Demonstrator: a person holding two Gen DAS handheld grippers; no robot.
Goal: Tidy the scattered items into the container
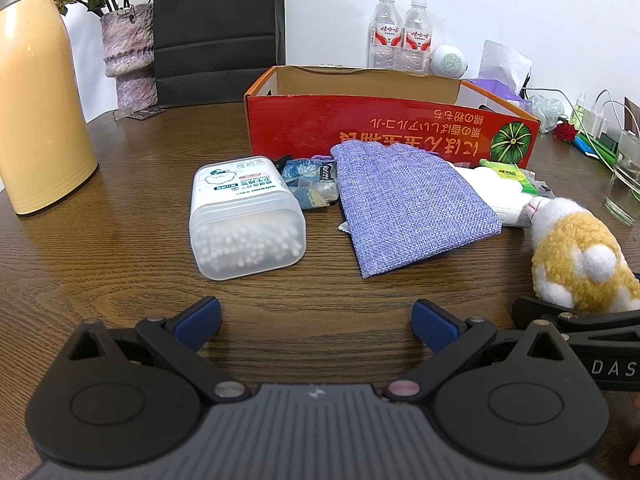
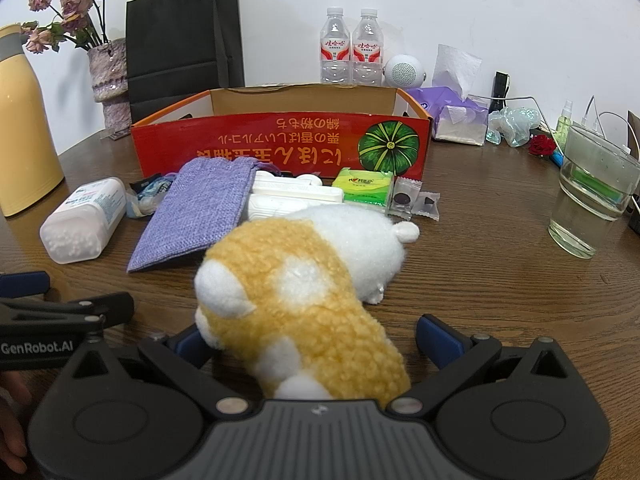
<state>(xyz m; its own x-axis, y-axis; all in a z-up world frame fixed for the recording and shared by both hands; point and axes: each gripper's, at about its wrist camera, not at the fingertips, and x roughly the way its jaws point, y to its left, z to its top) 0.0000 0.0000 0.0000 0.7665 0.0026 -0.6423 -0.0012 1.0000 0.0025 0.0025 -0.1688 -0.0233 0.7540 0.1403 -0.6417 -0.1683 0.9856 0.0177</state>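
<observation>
Two grippers, both spread wide, neither gripping anything. Your right gripper [image 2: 316, 340] has the plush [image 2: 304, 280] lying between its fingers: the yellow rear end sits deep in the gap by the body, the left pad seems to touch its flank, the right pad is apart from it. The plush's long axis runs forward from the tool and a bit right, white head end pointing toward the box [image 2: 280, 148]. So your right side is the nearer one; closing on the rear should take it, in my judgement. Your left gripper [image 1: 316, 326] hangs over bare table, with the swab tub [image 1: 246, 220] ahead-left and the pouch [image 1: 408, 208] ahead-right, both near but not between its fingers.

Box stands open-topped behind the clutter, straight ahead; it looks empty from here, floor mostly hidden. In front of it: tissue pack [image 2: 366, 190], white case [image 2: 288, 198], small sachets [image 2: 416, 200], blue wrapper [image 2: 150, 196].

Surface is a dark wood table [image 2: 480, 272]. Around it: yellow flask [image 2: 24, 128] far left, vase [image 2: 108, 80], black bag [image 2: 180, 40], bottles [image 2: 350, 52], water glass [image 2: 592, 192] at right. Watch the glass on the lift.
</observation>
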